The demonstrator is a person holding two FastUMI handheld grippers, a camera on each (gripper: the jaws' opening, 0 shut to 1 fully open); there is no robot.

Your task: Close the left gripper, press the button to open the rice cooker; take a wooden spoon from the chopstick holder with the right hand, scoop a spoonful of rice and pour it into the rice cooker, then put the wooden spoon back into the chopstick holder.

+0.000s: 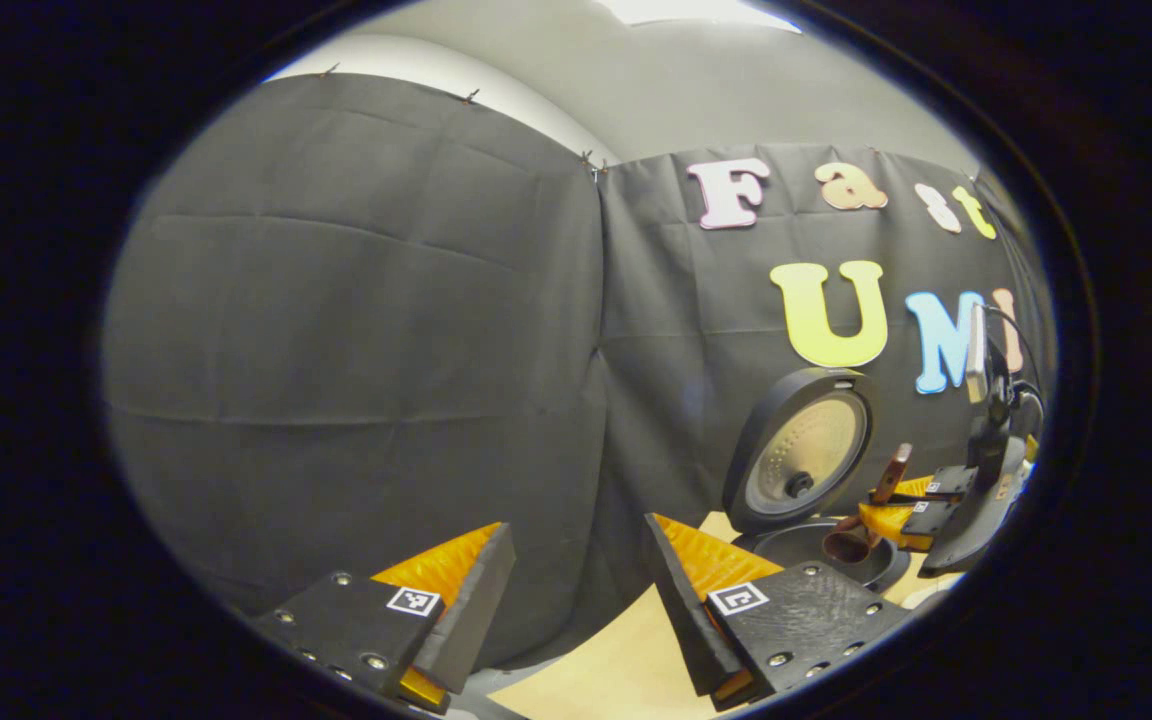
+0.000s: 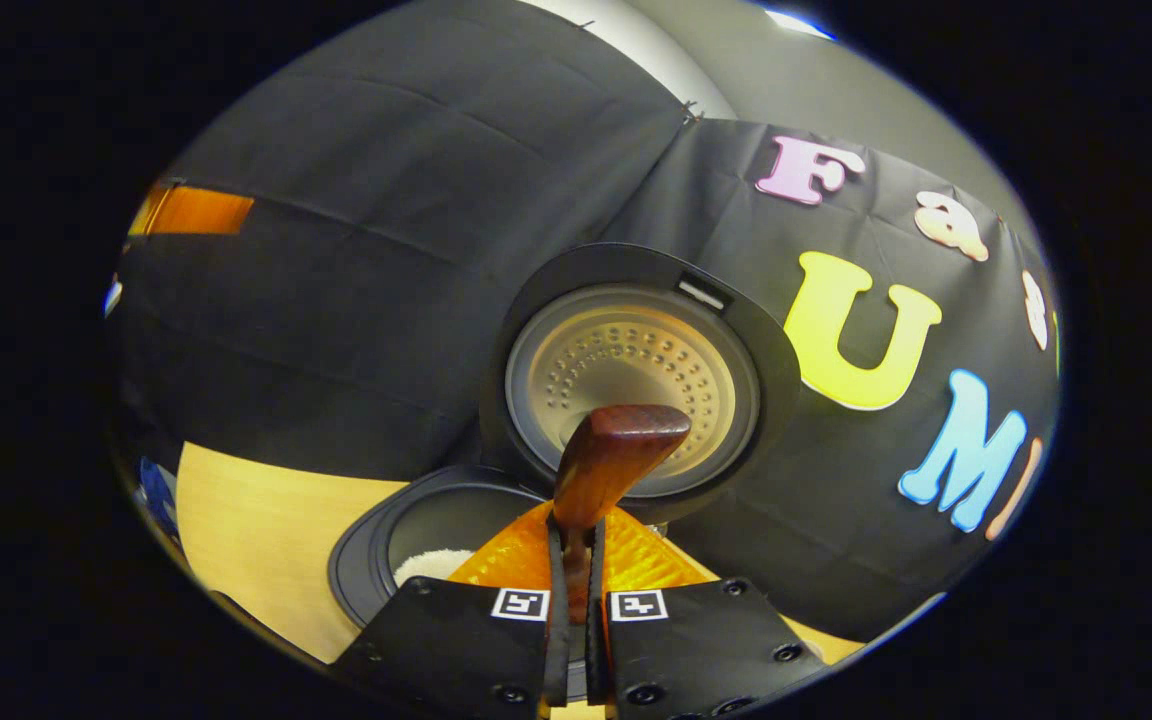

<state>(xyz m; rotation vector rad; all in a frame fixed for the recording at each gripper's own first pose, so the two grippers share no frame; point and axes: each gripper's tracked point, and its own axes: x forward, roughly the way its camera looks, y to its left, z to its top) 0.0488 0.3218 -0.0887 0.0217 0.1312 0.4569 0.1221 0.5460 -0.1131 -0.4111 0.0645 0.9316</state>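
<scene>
A: In the left gripper view we see our left gripper (image 1: 576,600) released, jaws wide apart, over the table (image 1: 596,670) edge, holding nothing.

B: Right of it stands the cooker (image 1: 821,545), lid (image 1: 801,450) upright, and our right gripper (image 1: 911,505) tips the spoon (image 1: 861,520) over the pot.

A: In the right gripper view, that gripper (image 2: 576,590) is clenched on the spoon (image 2: 606,460) handle; rice (image 2: 431,565) lies in the pot below.
</scene>
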